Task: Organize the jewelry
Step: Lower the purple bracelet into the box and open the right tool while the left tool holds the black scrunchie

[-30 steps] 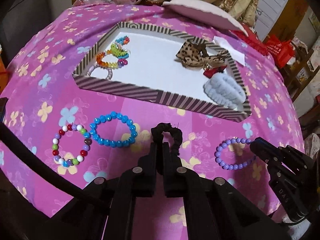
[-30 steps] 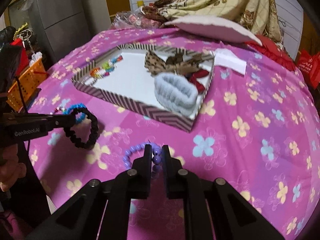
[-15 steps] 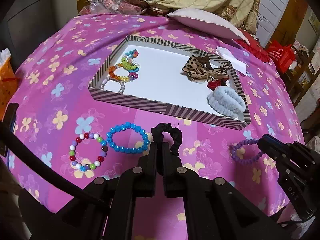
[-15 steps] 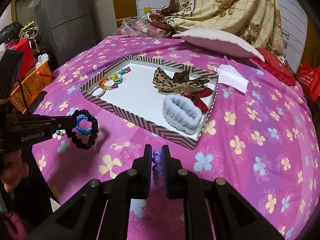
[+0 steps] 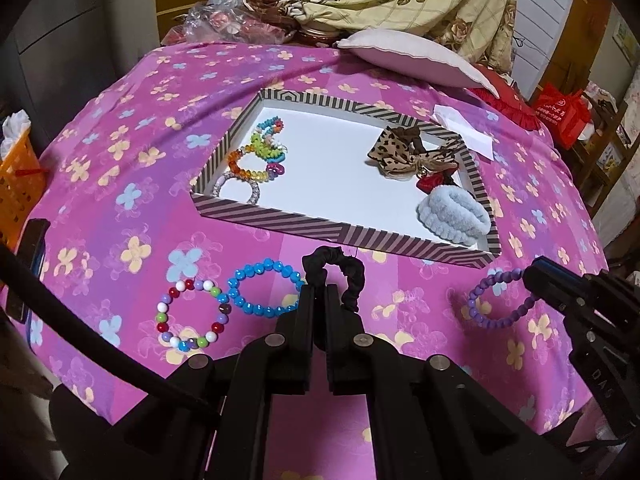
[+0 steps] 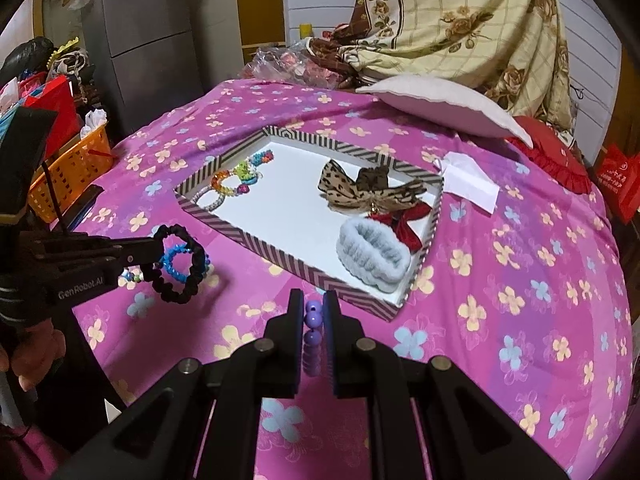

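Note:
My left gripper (image 5: 319, 289) is shut on a black scrunchie (image 5: 347, 273) and holds it above the cloth; it also shows in the right wrist view (image 6: 178, 264). My right gripper (image 6: 313, 300) is shut on a purple bead bracelet (image 6: 312, 336), which hangs above the cloth in the left wrist view (image 5: 496, 300). A striped tray (image 5: 344, 236) holds coiled colourful bracelets (image 5: 260, 156), a leopard bow (image 5: 404, 152), a red bow (image 6: 408, 224) and a grey fuzzy band (image 5: 452, 212). A blue bead bracelet (image 5: 264, 292) and a multicolour bead bracelet (image 5: 192, 312) lie on the cloth in front of the tray.
The table wears a pink flowered cloth (image 6: 520, 300). A pink cushion (image 6: 440, 104), a white paper (image 6: 468, 184) and a draped blanket (image 6: 460, 20) lie behind the tray. An orange basket (image 6: 72, 168) stands off the left edge.
Both grippers have risen and drawn back from the cloth. The purple bracelet has been lifted off the cloth in the right gripper. The black scrunchie stays held in the left.

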Available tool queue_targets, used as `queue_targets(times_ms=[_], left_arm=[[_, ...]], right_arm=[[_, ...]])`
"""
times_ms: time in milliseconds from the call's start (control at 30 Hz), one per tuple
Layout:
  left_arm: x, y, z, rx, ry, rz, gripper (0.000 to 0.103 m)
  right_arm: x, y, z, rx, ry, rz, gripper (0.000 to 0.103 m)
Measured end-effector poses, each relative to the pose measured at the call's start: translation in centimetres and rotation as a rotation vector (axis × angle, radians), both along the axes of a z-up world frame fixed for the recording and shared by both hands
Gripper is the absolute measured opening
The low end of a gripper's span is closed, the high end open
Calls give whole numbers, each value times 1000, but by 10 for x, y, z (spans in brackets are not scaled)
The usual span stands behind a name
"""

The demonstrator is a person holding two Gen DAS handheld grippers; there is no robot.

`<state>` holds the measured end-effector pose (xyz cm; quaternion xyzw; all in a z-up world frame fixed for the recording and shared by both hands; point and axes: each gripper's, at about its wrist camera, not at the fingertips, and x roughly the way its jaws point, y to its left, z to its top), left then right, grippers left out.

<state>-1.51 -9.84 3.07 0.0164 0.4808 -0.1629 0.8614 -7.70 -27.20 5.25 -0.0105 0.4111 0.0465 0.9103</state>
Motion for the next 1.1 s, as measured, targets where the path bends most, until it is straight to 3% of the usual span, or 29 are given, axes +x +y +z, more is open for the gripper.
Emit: queue_targets(times_ms=[667,1100], left_arm=[[20,16,7,0,-11,37,23],[36,31,2,2,3,70,23]], right_arm=[[46,22,24,-12,-23,39,10],[106,44,7,22,33,73,10]])
